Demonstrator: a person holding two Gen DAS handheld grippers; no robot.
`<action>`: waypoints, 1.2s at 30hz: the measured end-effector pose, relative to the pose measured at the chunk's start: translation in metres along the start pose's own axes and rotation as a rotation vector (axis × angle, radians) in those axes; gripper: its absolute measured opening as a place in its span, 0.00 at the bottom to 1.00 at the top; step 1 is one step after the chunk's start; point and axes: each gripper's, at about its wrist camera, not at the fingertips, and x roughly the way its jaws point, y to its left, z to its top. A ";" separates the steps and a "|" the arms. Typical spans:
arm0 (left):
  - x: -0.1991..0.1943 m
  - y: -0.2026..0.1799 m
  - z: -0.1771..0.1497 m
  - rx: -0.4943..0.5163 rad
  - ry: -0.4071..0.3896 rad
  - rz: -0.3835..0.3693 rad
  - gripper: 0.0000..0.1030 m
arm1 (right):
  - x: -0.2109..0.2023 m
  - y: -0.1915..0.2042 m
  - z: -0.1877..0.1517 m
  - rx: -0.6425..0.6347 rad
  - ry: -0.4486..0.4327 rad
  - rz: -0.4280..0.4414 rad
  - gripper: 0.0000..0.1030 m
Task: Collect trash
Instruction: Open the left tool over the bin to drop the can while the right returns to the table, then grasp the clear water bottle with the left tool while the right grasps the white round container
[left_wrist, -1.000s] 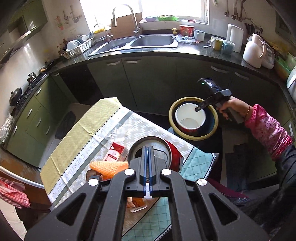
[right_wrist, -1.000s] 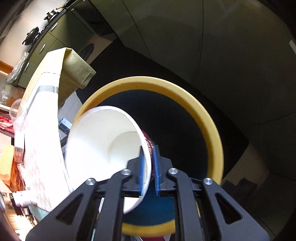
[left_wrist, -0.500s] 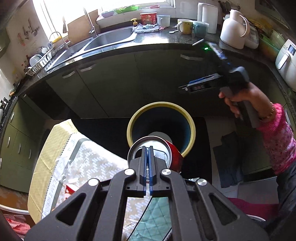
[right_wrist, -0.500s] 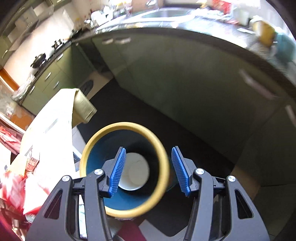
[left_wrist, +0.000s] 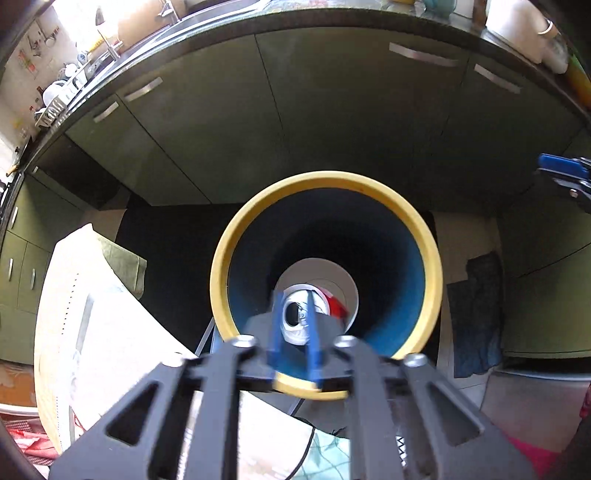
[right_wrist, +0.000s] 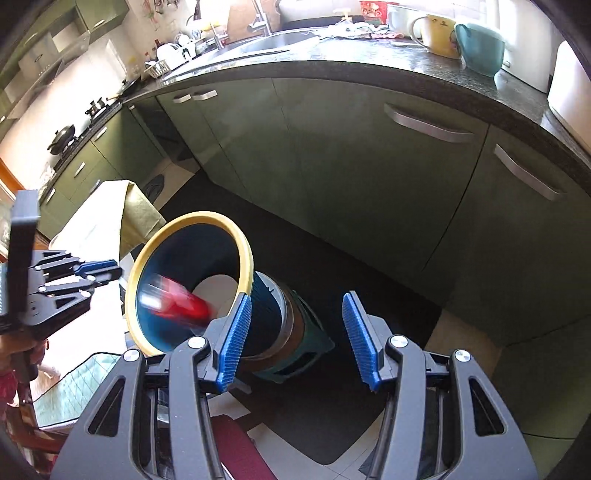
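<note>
red can (right_wrist: 177, 301) (blurred) inside yellow-rimmed bin (right_wrist: 243, 254); left tool (left_wrist: 293, 334) slightly parted, right tool (right_wrist: 295, 338) wide, both empty.

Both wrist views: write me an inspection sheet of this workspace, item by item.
Surface: pale cloth-covered table, beside the bin.
Job's things: yellow-rimmed blue round trash bin; white paper cup at its bottom; red metal drink can inside the bin mouth, motion-blurred, held by neither gripper.
Clutter: teal checked mat at the table edge.
Grippers: left gripper open over the bin; right gripper open, empty, beside the bin.
Cables: thin dark cord-like line by the mat; unsure.
Surroundings: green cabinet doors, dark countertop, yellow mug, teal mug.
</note>
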 end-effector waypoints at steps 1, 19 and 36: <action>-0.002 0.000 0.001 -0.011 -0.002 -0.011 0.24 | -0.001 0.000 -0.001 -0.002 -0.005 0.006 0.51; -0.247 0.144 -0.247 -0.302 -0.142 0.120 0.46 | -0.024 0.271 -0.079 -0.711 0.101 0.421 0.51; -0.207 0.239 -0.383 -0.574 -0.048 0.101 0.52 | 0.019 0.463 -0.156 -1.077 0.159 0.502 0.56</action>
